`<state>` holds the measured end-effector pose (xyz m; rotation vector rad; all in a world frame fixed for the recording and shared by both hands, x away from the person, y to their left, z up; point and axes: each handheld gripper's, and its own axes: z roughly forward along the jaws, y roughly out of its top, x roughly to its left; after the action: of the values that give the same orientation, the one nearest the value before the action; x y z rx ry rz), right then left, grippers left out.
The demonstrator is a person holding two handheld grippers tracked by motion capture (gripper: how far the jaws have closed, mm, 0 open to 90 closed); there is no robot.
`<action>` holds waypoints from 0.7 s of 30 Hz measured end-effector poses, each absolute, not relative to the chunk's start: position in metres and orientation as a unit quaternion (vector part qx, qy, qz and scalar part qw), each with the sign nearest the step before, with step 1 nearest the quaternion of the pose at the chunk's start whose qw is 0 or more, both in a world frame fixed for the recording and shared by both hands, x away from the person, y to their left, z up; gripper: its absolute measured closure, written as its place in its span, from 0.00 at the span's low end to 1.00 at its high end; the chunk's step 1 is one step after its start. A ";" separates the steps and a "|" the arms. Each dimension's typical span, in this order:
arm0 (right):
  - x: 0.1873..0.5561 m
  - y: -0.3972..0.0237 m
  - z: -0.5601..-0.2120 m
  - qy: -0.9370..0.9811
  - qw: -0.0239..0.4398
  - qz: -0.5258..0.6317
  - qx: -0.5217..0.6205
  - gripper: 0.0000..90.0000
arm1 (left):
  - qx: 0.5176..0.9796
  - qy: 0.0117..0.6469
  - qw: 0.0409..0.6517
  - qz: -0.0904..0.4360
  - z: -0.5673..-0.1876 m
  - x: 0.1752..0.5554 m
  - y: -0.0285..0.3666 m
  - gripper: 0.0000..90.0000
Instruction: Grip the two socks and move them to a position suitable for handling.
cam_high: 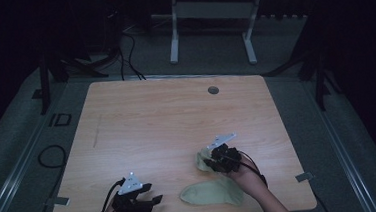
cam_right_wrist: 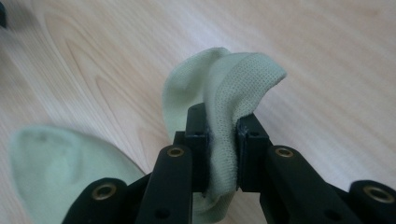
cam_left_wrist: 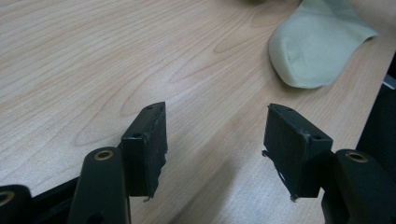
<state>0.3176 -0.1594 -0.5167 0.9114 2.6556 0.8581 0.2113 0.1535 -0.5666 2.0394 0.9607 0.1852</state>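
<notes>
A pale green sock (cam_high: pixel 213 192) lies near the front edge of the wooden table (cam_high: pixel 167 122), right of the middle. My right gripper (cam_high: pixel 209 162) is shut on one end of the sock, and that end is lifted and bunched just beyond the flat part. In the right gripper view the knit fabric (cam_right_wrist: pixel 233 88) stands up between the pressed jaws of the right gripper (cam_right_wrist: pixel 223 122), and the rest of the sock (cam_right_wrist: pixel 51 163) lies at lower left. My left gripper (cam_high: pixel 155 199) rests at the front left, open, with bare wood between its jaws (cam_left_wrist: pixel 217 119). The sock's toe (cam_left_wrist: pixel 317 46) shows at upper right there.
A round grey grommet (cam_high: pixel 213 90) sits near the table's far edge. Black cables (cam_high: pixel 51 156) lie on the grey floor to the left. A white frame's legs (cam_high: pixel 174 42) stand behind the table. The table's front edge runs just below both hands.
</notes>
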 end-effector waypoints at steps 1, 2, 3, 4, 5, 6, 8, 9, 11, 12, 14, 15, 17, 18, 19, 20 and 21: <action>0.318 -0.160 -0.521 0.899 0.098 0.292 0.312 0.87 | 0.815 0.385 0.425 0.076 -0.566 0.212 0.154 0.44; 0.319 -0.161 -0.525 0.899 0.093 0.290 0.315 0.87 | 0.814 0.387 0.427 0.074 -0.566 0.212 0.154 0.44; 0.320 -0.161 -0.528 0.901 0.090 0.286 0.315 0.86 | 0.811 0.389 0.431 0.071 -0.566 0.213 0.154 0.44; 0.322 -0.161 -0.532 0.901 0.087 0.285 0.315 0.86 | 0.810 0.390 0.432 0.069 -0.566 0.214 0.153 0.44; 0.323 -0.161 -0.535 0.901 0.084 0.283 0.317 0.86 | 0.811 0.388 0.432 0.068 -0.565 0.214 0.152 0.44; 0.324 -0.160 -0.539 0.903 0.086 0.277 0.316 0.86 | 0.812 0.386 0.433 0.068 -0.564 0.215 0.151 0.44; 0.326 -0.161 -0.544 0.903 0.081 0.276 0.319 0.85 | 0.813 0.383 0.433 0.069 -0.562 0.216 0.148 0.44; 0.327 -0.162 -0.545 0.900 0.075 0.281 0.323 0.85 | 0.816 0.380 0.431 0.067 -0.560 0.216 0.146 0.44; 0.327 -0.163 -0.545 0.900 0.072 0.284 0.323 0.85 | 0.819 0.375 0.429 0.067 -0.559 0.218 0.142 0.44; 0.328 -0.163 -0.545 0.900 0.072 0.284 0.323 0.85 | 0.820 0.372 0.429 0.066 -0.558 0.219 0.140 0.44; 0.328 -0.163 -0.545 0.900 0.071 0.283 0.325 0.83 | 0.826 0.366 0.424 0.067 -0.555 0.222 0.135 0.44; 0.328 -0.163 -0.545 0.899 0.069 0.284 0.326 0.81 | 0.826 0.364 0.425 0.065 -0.554 0.223 0.133 0.44; 0.328 -0.162 -0.544 0.901 0.063 0.281 0.325 0.74 | 0.827 0.363 0.424 0.067 -0.551 0.227 0.129 0.44; 0.328 -0.162 -0.543 0.903 0.064 0.278 0.321 0.69 | 0.827 0.363 0.424 0.066 -0.548 0.229 0.127 0.44; 0.328 -0.163 -0.541 0.904 0.066 0.278 0.319 0.65 | 0.827 0.363 0.424 0.070 -0.546 0.232 0.125 0.44; 0.328 -0.164 -0.538 0.903 0.066 0.280 0.318 0.62 | 0.826 0.364 0.423 0.074 -0.543 0.234 0.122 0.44; 0.327 -0.166 -0.535 0.902 0.067 0.284 0.317 0.59 | 0.826 0.364 0.425 0.074 -0.540 0.238 0.119 0.44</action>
<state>0.3273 -0.1657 -0.5345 0.9553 2.7196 0.8569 0.2377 0.1193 -0.5400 2.0649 0.9103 0.1862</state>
